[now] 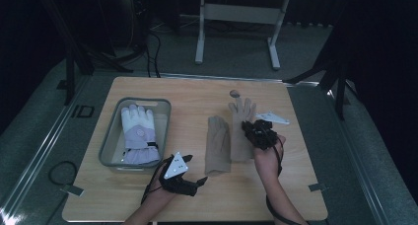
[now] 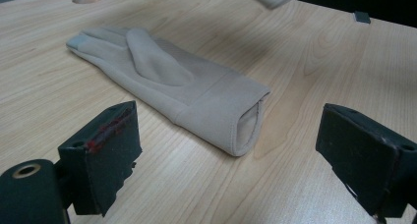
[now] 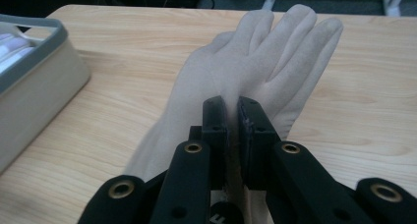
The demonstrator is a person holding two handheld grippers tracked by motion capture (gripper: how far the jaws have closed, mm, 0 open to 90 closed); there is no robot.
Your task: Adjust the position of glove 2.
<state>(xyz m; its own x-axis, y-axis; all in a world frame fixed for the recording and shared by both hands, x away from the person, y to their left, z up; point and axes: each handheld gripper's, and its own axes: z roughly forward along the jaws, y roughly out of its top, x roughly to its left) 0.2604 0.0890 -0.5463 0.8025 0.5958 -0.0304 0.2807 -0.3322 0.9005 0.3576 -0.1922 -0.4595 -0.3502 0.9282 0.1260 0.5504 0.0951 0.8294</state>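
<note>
The person's right forearm comes in from the near edge of the wooden table [image 1: 296,185] and angles far and slightly left, the wrist straight, with the right gripper [image 1: 257,131] pointing away from the person over the middle-right of the top. Its two black jaws are drawn almost together and pinch the fabric of a beige glove [image 3: 255,62] near the palm; in the right gripper view the cloth runs up between the pads and the fingers fan out beyond them, blurred and lifted off the wood. In the high view this glove lies lengthwise with its fingers toward the far side, its cuff end under the gripper. Just to its left lies a second beige glove [image 2: 167,86], flat on the table, cuff toward the near edge. The left forearm enters at the near-left, hand low over the table, and the left gripper [image 1: 190,183] points right toward that cuff; its jaws stand wide apart with nothing between them, the open cuff lying a little beyond them in the left gripper view. Farther left a grey bin [image 1: 111,136] holds a white and lilac ski glove [image 1: 139,133].
</note>
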